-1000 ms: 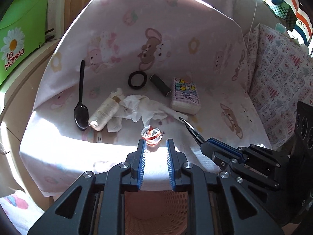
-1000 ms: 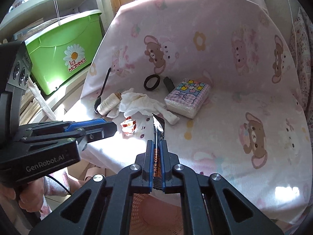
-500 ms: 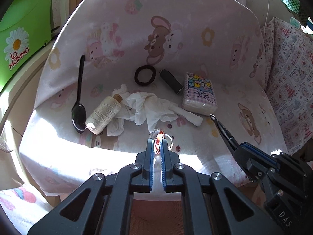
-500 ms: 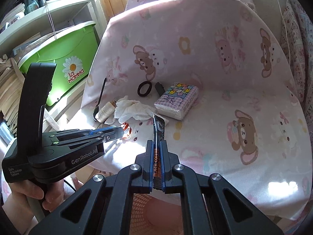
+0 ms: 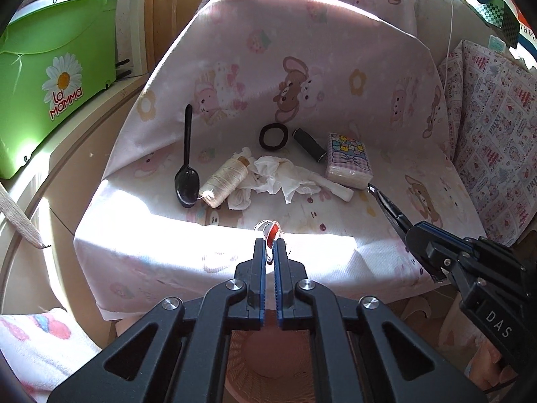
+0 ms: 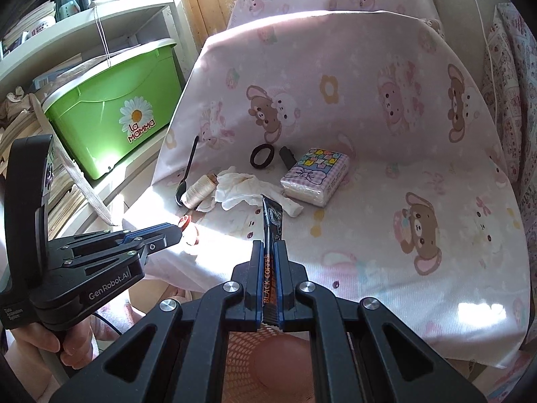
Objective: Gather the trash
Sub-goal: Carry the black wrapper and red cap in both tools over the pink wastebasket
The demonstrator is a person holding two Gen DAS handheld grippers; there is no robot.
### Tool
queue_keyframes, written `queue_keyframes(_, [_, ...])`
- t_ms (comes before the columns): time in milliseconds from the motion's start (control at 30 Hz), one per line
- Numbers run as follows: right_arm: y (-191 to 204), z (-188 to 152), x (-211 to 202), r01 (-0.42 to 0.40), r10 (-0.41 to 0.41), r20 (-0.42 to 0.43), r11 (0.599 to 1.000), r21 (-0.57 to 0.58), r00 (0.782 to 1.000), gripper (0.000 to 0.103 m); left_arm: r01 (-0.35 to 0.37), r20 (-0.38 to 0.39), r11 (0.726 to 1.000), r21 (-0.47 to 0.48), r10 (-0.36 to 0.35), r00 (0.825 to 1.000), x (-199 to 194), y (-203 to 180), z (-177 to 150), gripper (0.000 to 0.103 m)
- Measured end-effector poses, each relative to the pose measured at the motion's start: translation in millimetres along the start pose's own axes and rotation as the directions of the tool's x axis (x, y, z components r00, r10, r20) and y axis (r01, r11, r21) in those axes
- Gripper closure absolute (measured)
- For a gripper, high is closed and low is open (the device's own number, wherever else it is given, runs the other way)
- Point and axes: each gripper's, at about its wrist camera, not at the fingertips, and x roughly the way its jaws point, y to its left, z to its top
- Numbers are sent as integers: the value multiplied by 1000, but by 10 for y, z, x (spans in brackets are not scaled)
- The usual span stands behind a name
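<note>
My left gripper (image 5: 268, 243) is shut on a small red-and-clear candy wrapper (image 5: 269, 229), held just in front of the chair seat's front edge; the same wrapper (image 6: 184, 223) shows at its tips in the right wrist view. My right gripper (image 6: 269, 247) is shut on a black coffee sachet (image 6: 272, 216) that sticks up from its fingers; the sachet (image 5: 386, 201) pokes out at the right in the left wrist view. Crumpled white tissue (image 5: 285, 176) lies on the pink-covered seat. A pink mesh basket (image 6: 268, 352) sits below both grippers.
On the seat lie a black spoon (image 5: 187, 168), a spool of cream thread (image 5: 228, 179), a black hair tie (image 5: 274, 136), a dark spool (image 5: 308, 144) and a tissue pack (image 5: 349, 161). A green bin (image 5: 50, 77) stands left. A person's hand (image 6: 50, 342) grips the left tool.
My left gripper went from open around the candy wrapper to shut on it, then drew back off the seat's front edge with it. The right gripper kept hold of the sachet.
</note>
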Motion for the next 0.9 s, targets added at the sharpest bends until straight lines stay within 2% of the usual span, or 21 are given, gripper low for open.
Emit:
queue_keyframes(200, [100,-42,-56,-54,54,-25,998,10,998,96,4,-9,1000,-27,-4,1000,-135,61,-71,99])
queue_keyframes(300, [192,-63,-73,-117,116,-54,993,-1,992,96,-5,-65,999,-36,2,998,-125,81,-114,99])
queue_keyframes(400, [284,-149,-47,-149,147,-91,989,-14,985,96,-11,-139,1000,18,13,990,-71,42,-203,99])
queue_keyframes(533, [392,-277,-21,-149,142,-124,988,-45,982,96,-10,-178,1000,16,13,984,-37,47,-285,99])
queue_keyframes(733, [409,-365,38,-144,135,-165,988,-47,977,96,12,-255,998,-63,-28,967,78,174,-339,99])
queue_keyframes(833, [365,-425,88,-137,130,-206,990,-19,970,96,-28,-286,999,-26,19,958,150,150,-392,99])
queue_keyframes(900, [329,-517,156,-148,145,-247,989,7,958,96,-28,-314,999,-17,21,949,215,126,-433,99])
